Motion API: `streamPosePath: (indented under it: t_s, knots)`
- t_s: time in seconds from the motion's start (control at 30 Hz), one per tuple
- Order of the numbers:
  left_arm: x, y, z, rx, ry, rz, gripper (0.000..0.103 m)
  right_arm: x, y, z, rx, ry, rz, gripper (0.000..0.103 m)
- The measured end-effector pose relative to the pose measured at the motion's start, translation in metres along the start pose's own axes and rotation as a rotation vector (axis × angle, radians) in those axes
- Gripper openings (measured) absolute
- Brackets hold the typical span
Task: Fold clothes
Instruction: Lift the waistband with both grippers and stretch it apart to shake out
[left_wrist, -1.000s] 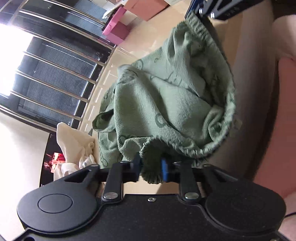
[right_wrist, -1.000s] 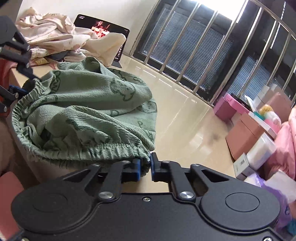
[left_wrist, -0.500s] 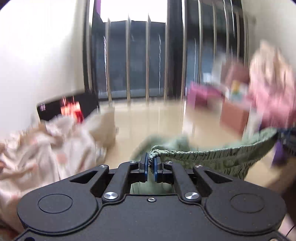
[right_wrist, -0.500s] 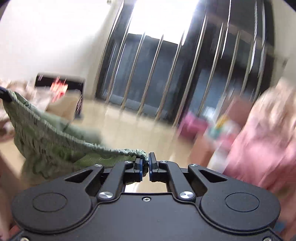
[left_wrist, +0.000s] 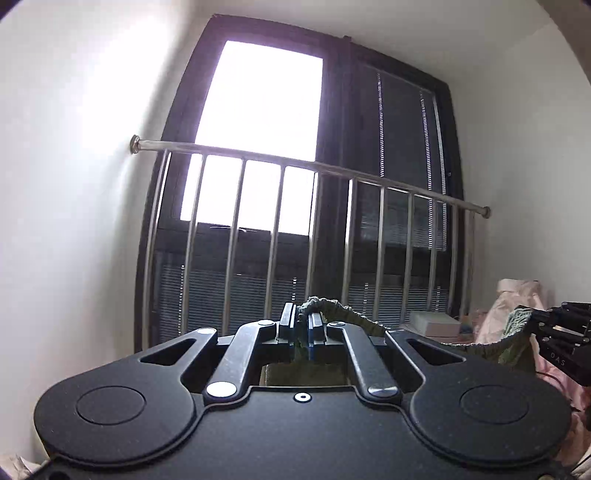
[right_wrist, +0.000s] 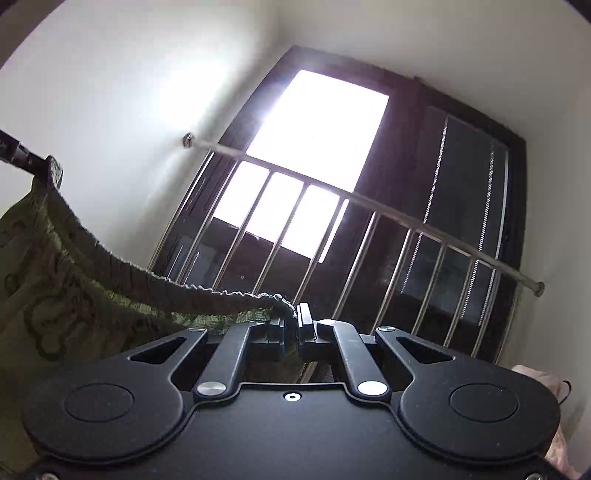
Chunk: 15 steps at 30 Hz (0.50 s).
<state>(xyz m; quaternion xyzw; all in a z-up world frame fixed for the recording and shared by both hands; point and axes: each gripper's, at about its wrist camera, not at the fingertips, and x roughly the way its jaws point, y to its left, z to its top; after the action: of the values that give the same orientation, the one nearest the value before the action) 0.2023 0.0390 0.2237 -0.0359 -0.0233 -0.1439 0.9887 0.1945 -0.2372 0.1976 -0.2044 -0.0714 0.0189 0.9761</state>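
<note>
In the right wrist view, the left gripper (right_wrist: 46, 166) at the upper left edge clamps one end of the green garment (right_wrist: 55, 295), whose elastic waistband (right_wrist: 147, 280) runs right to the right gripper (right_wrist: 293, 325) at lower centre, jaws narrow and pinching it. The long axis lies slack between both, body hanging below. Neither hand is nearer; I judge spreading them apart would straighten it for folding.
</note>
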Motion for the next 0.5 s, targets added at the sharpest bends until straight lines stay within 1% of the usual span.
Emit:
streamPosePath:
  t_s: [0.07, 0.1, 0.17, 0.2, 0.23, 0.27, 0.33, 0.4, 0.43, 0.47, 0.5]
  knots:
    - [0.046, 0.004, 0.015, 0.034, 0.058, 0.090, 0.006, 0.054, -0.014, 0.008, -0.023, 0.101, 0.020, 0.005]
    - [0.072, 0.008, 0.020, 0.050, 0.098, 0.122, 0.007, 0.081, -0.019, 0.011, -0.045, 0.161, 0.008, 0.006]
    - [0.122, 0.011, 0.026, 0.036, 0.165, 0.167, 0.007, 0.137, -0.018, 0.014, -0.138, 0.273, -0.054, 0.006]
    - [0.145, 0.011, 0.030, 0.033, 0.192, 0.191, 0.007, 0.160, -0.017, 0.016, -0.180, 0.310, -0.087, 0.006]
    - [0.166, 0.006, 0.036, 0.046, 0.195, 0.220, 0.007, 0.182, -0.015, 0.020, -0.220, 0.343, -0.120, 0.005]
    - [0.179, -0.001, 0.042, 0.073, 0.185, 0.249, 0.007, 0.198, -0.016, 0.027, -0.252, 0.357, -0.159, 0.004]
    - [0.188, -0.014, 0.059, 0.105, 0.119, 0.272, 0.007, 0.215, -0.018, 0.046, -0.305, 0.338, -0.258, 0.004]
    - [0.180, -0.027, 0.076, 0.149, 0.040, 0.286, 0.007, 0.211, -0.020, 0.068, -0.360, 0.268, -0.373, 0.004]
    - [0.174, -0.032, 0.083, 0.172, 0.004, 0.290, 0.007, 0.207, -0.023, 0.075, -0.369, 0.238, -0.410, 0.005]
    - [0.163, -0.035, 0.086, 0.189, -0.021, 0.286, 0.007, 0.199, -0.027, 0.081, -0.361, 0.211, -0.427, 0.005]
    - [0.152, -0.039, 0.090, 0.205, -0.045, 0.283, 0.007, 0.191, -0.031, 0.084, -0.341, 0.194, -0.424, 0.005]
